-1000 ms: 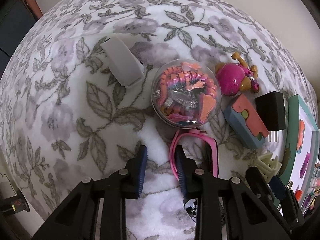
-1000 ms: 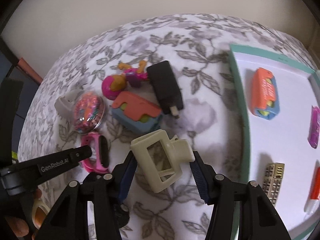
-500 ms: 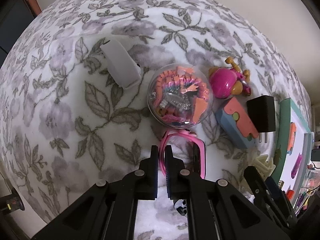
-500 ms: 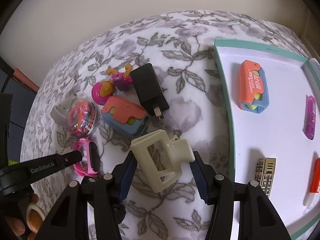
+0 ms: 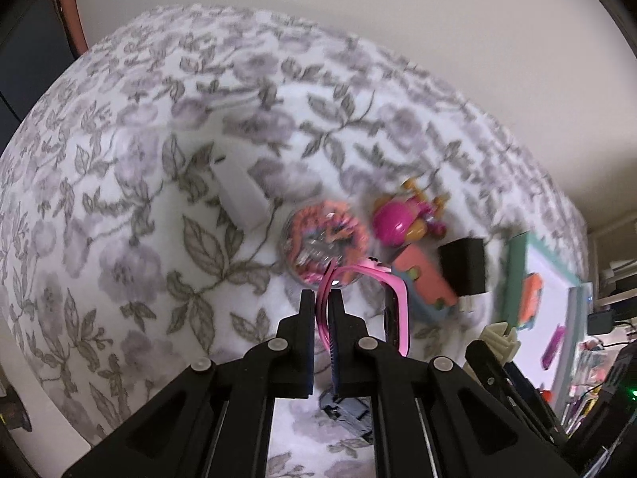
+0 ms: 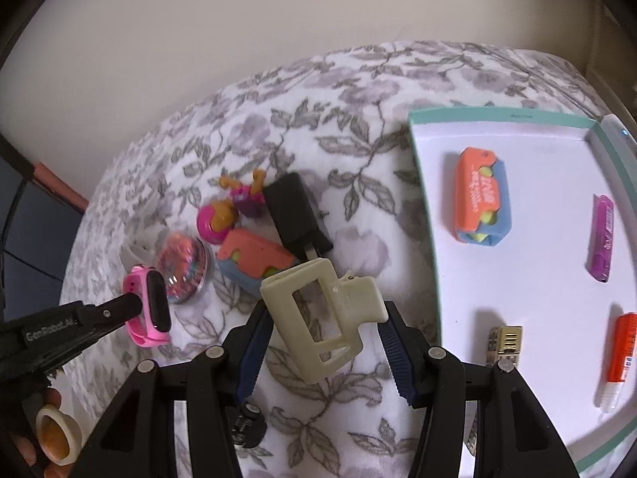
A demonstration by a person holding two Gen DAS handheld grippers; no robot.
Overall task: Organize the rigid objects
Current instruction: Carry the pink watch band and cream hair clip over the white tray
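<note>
Left gripper (image 5: 322,310) pinches the pink watch (image 5: 392,302) by its strap; right gripper (image 6: 324,342) clamps the cream hair clip (image 6: 324,318). Both loads likely head next for the white tray (image 6: 517,271).

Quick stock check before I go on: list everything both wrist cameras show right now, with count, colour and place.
watch: 1, pink, strap pinched in left gripper
hair claw: 1, cream, between right gripper's pads
tray: 1, teal rim, white floor, right
orange-blue cases: 2, one in tray, one on blanket
purple stick: 1, tray
gold clip: 1, tray
orange tube: 1, tray
black charger: 1, blanket
magenta toy: 1, blanket
clear capsule: 1, blanket
white block: 1, blanket
blanket: 1, floral
left gripper: shut
right gripper: holding
</note>
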